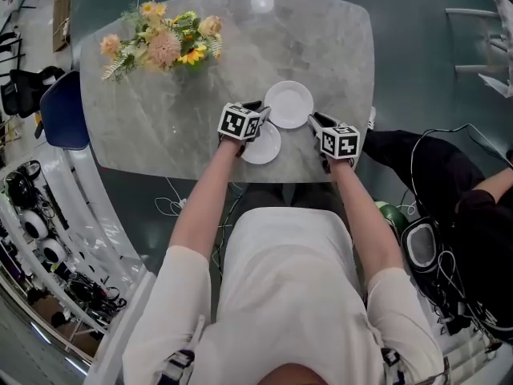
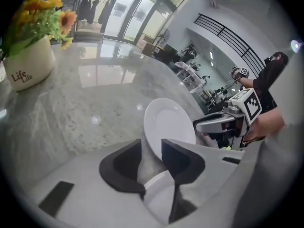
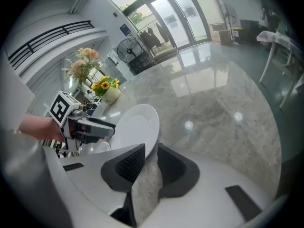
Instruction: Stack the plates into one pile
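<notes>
Two white plates lie on the grey marble table (image 1: 160, 127). The far plate (image 1: 288, 104) (image 2: 168, 125) (image 3: 135, 127) sits between my two grippers. My right gripper (image 1: 314, 120) (image 3: 152, 148) has its jaws closed on that plate's right rim, which fills the narrow gap at the tips. The near plate (image 1: 264, 147) (image 2: 159, 196) rests flat by the table's front edge. My left gripper (image 1: 256, 109) (image 2: 151, 151) hangs over it, open. The near plate's rim shows below the gap, with neither pad touching it.
A white vase of flowers (image 1: 164, 42) (image 2: 28, 63) stands at the table's back left. The table's front edge runs just behind both grippers. A blue chair (image 1: 64, 111) is at the left, a white chair (image 1: 489, 46) at the right, and a person in black (image 1: 473, 207) sits nearby.
</notes>
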